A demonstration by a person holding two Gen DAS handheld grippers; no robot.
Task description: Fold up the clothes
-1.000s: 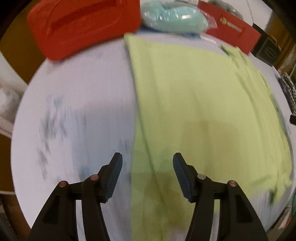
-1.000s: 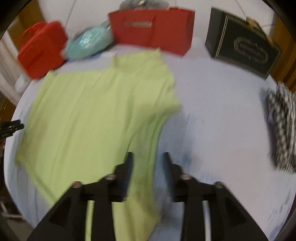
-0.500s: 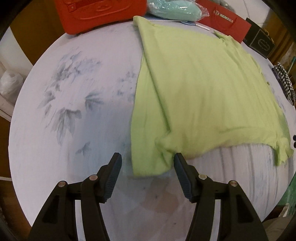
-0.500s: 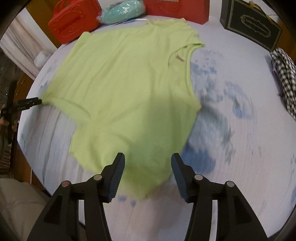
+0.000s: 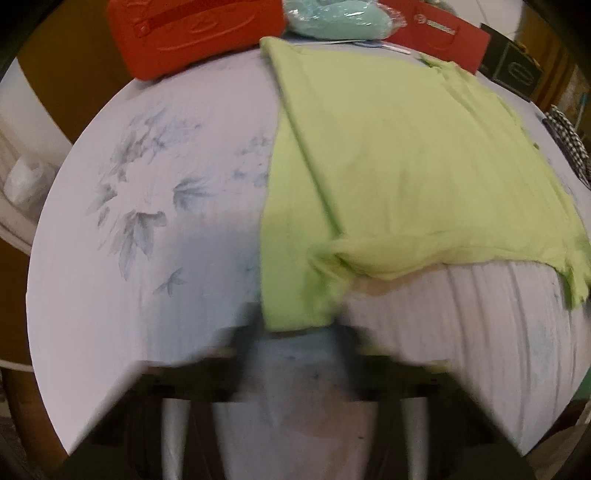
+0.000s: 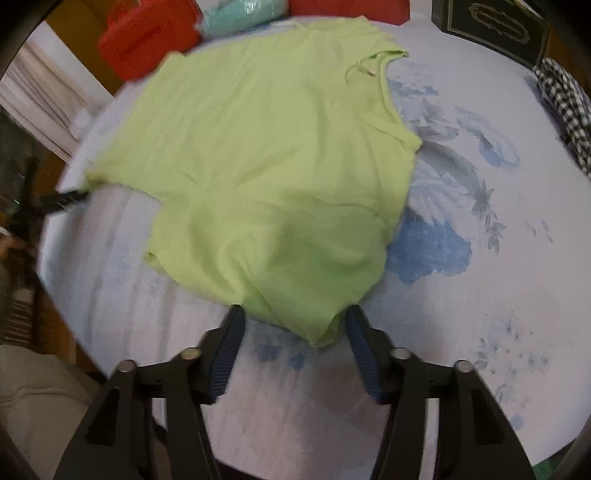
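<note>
Lime-green T-shirt (image 6: 266, 166) fabric lies spread across the middle of a round table (image 6: 480, 314) covered in a pale cloth with a blue floral print. Its neckline points toward the far edge, and its near part is bunched and rumpled.

In the right wrist view the right gripper (image 6: 293, 325) hovers steeply over the near corner of the shirt. Its blue-padded fingers (image 6: 231, 350) stand moderately apart and are closing, with the drooping corner of the fabric between them; the pads do not press on it.

In the left wrist view the left gripper (image 5: 299, 332) is heavily smeared by motion blur, so its fingers cannot be made out clearly; it is closed down tight, right at the edge of the shirt's sleeve (image 5: 295, 288). Whether cloth is actually pinched cannot be told from the blur.

Along the far rim of the table sit an orange-red zip case (image 5: 192, 29), a teal bundle in clear plastic (image 5: 336, 18), a red paper bag (image 5: 439, 37) and a black gift box with gold print (image 6: 491, 26). Black-and-white checked cloth (image 6: 569, 110) lies at the right edge, well apart from the shirt.
</note>
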